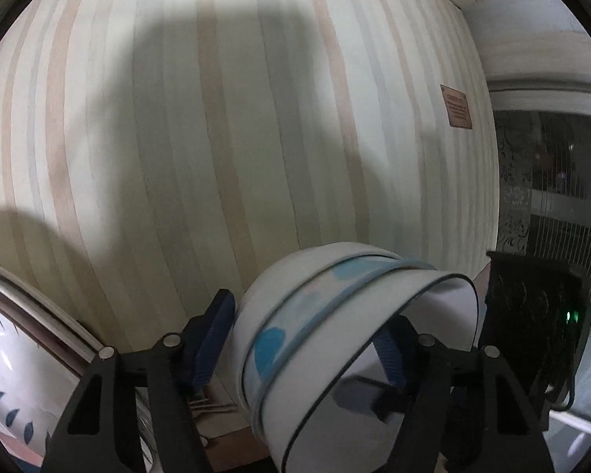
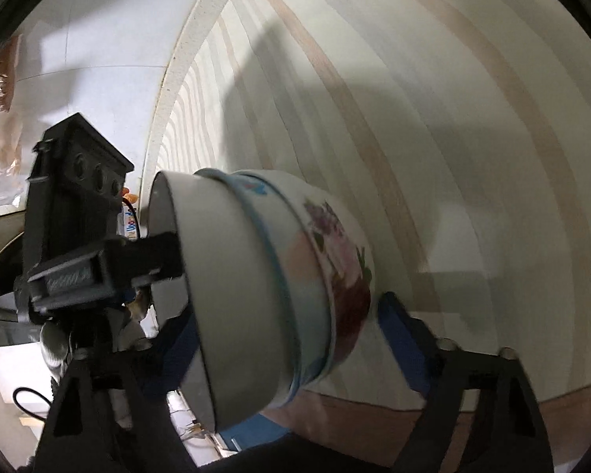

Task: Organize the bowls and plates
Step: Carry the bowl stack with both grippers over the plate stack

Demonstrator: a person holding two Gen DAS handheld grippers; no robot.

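A nested stack of bowls [image 1: 295, 339] hangs on its side over a pale striped surface [image 1: 216, 138]. The innermost bowl is white with a dark rim, the middle one has a blue rim and blue patches, and the outer one [image 2: 335, 260] bears pink and red flowers. My left gripper [image 1: 307, 315] is shut on the stack, with one blue pad [image 1: 212, 335] against its base and the other inside the mouth. My right gripper [image 2: 287, 315] grips it from the other side, with one pad [image 2: 394, 327] on the floral base and the other finger mostly hidden behind the rim. The left gripper's finger [image 2: 157, 254] reaches into the bowl mouth.
A white plate with dark blue leaf marks [image 1: 4, 354] lies at the lower left beside a brown wooden edge [image 1: 51, 327]. A small brown plaque [image 1: 457, 106] is on the striped surface. The right gripper's black housing [image 1: 532, 315] is close on the right. Crinkled plastic bags [image 2: 0, 118] sit far left.
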